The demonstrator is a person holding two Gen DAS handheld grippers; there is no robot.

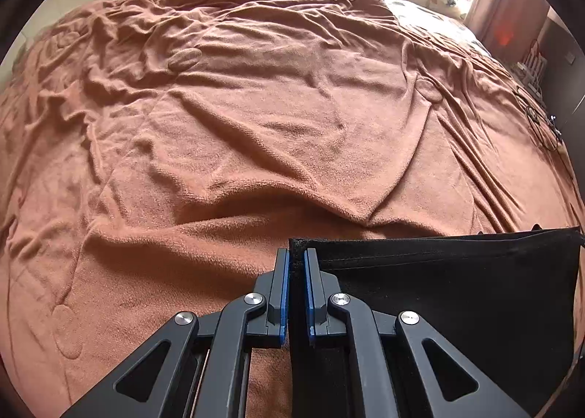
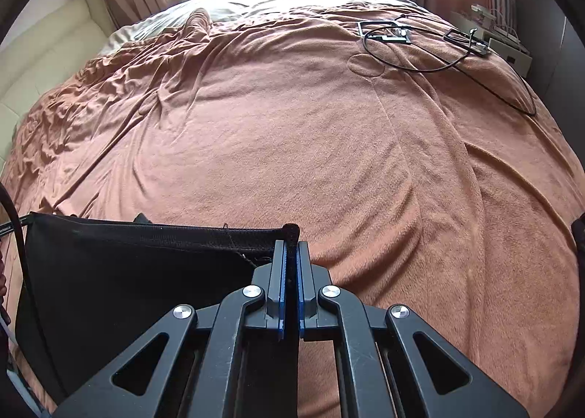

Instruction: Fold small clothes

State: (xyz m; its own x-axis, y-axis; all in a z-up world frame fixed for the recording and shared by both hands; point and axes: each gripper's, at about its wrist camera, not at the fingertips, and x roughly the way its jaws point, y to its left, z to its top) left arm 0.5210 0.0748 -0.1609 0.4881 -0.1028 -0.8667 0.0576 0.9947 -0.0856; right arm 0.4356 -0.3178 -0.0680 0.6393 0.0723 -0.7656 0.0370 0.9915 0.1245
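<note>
Both claws were clamped on the same black cloth (image 1: 457,293), one at each top corner. The left claw (image 1: 296,257) pinched the left corner and the right claw (image 2: 291,250) pinched the other, with the top hem stretched fairly straight between them. The cloth hung over the near edge of the bed (image 2: 292,133), which had a rumpled brown blanket on it. Could be shorts or a small skirt, hard to tell from these angles. Some cables (image 2: 431,52) lay near the bed's far right corner.
</note>
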